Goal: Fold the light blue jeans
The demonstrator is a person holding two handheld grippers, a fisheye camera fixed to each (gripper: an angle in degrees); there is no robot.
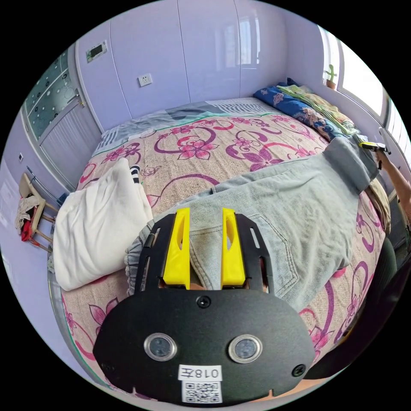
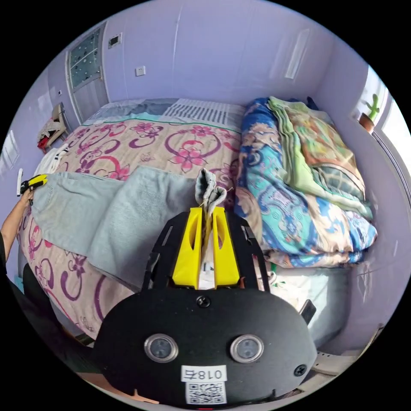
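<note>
The light blue jeans (image 1: 274,201) lie stretched across the bed (image 1: 205,141). The left gripper (image 1: 205,222) clamps the waistband, the right gripper (image 2: 207,222) the bunched hems. Both jaws should hold tension evenly so the 2 legs fold flat.

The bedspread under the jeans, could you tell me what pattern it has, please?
Beige bedspread with pink and purple flowers and swirls, clearest in the left gripper view.

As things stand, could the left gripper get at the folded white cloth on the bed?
Probably not right away: the left gripper is shut on the light blue jeans. The white cloth lies close beside it on the bed, nothing between them, so it could after letting go.
</note>
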